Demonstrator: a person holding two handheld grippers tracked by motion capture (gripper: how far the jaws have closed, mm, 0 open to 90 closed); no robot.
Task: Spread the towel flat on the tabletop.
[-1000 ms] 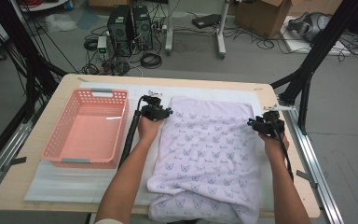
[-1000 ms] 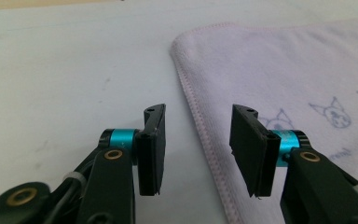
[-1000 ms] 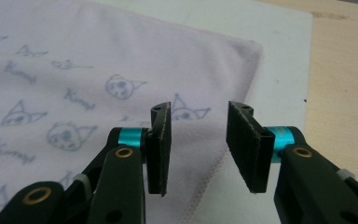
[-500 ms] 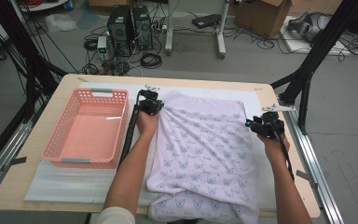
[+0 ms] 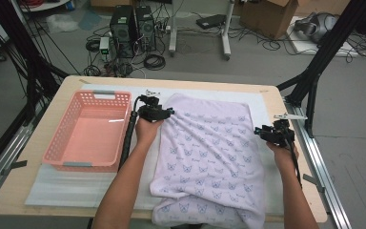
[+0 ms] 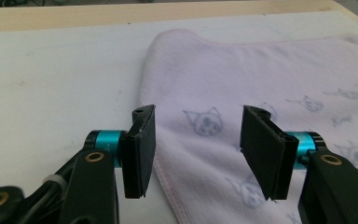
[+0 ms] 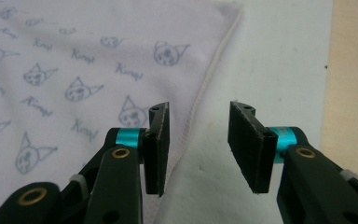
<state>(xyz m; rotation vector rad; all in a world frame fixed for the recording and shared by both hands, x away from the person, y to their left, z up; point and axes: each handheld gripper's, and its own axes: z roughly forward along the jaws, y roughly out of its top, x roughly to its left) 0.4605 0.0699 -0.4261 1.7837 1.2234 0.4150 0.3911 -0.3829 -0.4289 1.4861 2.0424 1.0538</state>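
Observation:
A pale lilac towel [image 5: 209,157] printed with small cat faces lies spread on the white mat, its near end hanging over the table's front edge. My left gripper [image 5: 168,112] is at the towel's far left corner. Its jaws have just been opening. In the left gripper view the gripper [image 6: 196,140] stands open, with the towel's hemmed edge [image 6: 177,140] lying loose below the gap and untouched by the pads. My right gripper [image 5: 259,132] is at the towel's right edge. There it [image 7: 198,140] is open above the hem [image 7: 200,107], one jaw over cloth and one over mat.
A pink plastic basket [image 5: 88,131] stands empty on the left of the table, close beside my left forearm. The white mat [image 5: 66,186] covers most of the wooden tabletop [image 5: 24,191]. Metal rails run along both table sides, with cables and computer cases on the floor behind.
The left gripper went to the towel's far left corner, then drew back a little and now stands open. Creases now fan from that corner. The right gripper stayed put.

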